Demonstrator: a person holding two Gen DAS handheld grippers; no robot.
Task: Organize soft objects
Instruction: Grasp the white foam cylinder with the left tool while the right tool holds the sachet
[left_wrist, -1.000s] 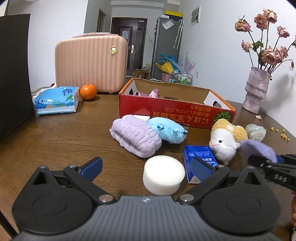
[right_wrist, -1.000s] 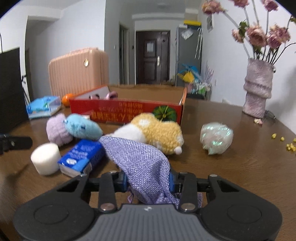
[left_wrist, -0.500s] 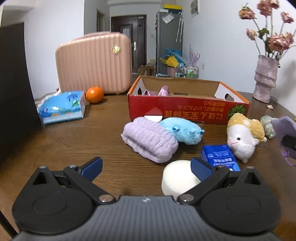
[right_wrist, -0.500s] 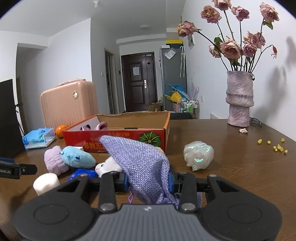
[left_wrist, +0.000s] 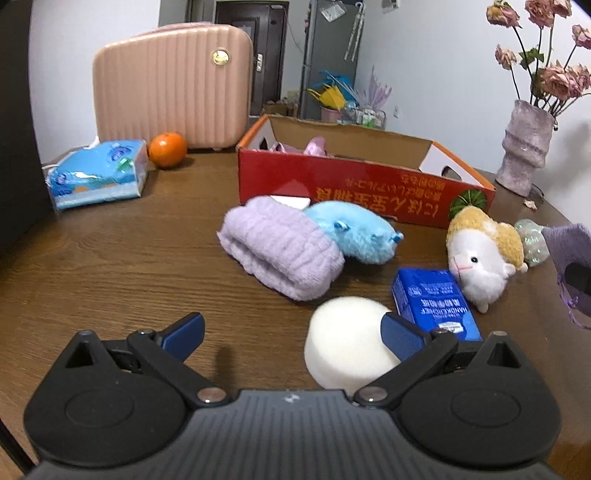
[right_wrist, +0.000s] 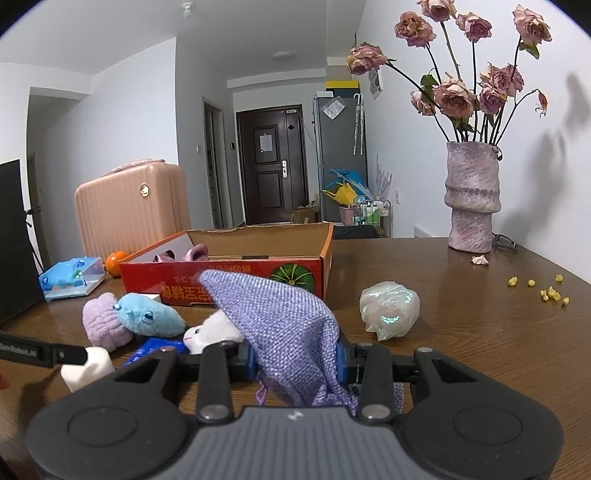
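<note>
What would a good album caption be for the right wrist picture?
Right gripper clamps a purple mesh pouch above the table, facing the red cardboard box.

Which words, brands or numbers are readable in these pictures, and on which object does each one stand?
"HANDKERCHIEF", only partly legible: blue tissue packet; smaller lines unreadable.
Row of gold East Asian characters, seen upside down: red cardboard box; I cannot read them.
White lettering ending in "Robot.AI": left gripper; its start is cut off.
Papers on the grey fridge: too small.

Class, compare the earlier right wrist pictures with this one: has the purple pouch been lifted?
Yes. The purple pouch, clamped in the right tool, has risen: the red box now sits lower in view, its inside visible.
</note>
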